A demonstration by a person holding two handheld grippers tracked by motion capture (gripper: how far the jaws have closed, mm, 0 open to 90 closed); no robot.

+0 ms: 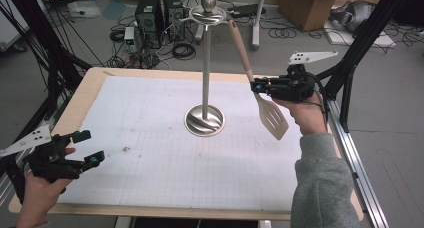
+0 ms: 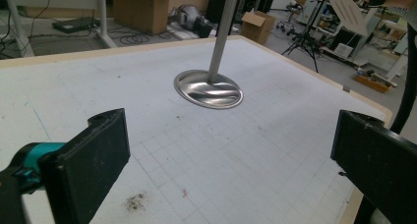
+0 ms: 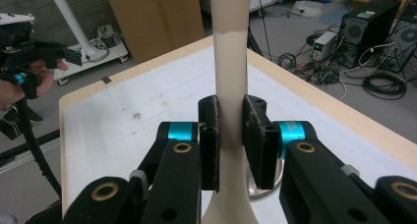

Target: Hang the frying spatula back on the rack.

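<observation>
Table (image 1: pixel 150 133): 1 stand (image 1: pixel 205 63), 1 spatula (image 1: pixel 270 115) in R tongs (image 1: pixel 256 85).

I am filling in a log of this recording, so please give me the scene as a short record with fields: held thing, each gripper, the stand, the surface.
held thing: slotted spatula, beige, blade down, handle slanting up toward the stand's top
right gripper: shut on the spatula's neck, above the table's right side
left gripper: open, nothing between its jaws, near the table's front left corner
stand: upright metal pole on a round base, ball on top, at mid table
spatula and stand: whether the handle tip hangs on the top ring cannot be told
surface: white gridded mat on a wooden table
</observation>
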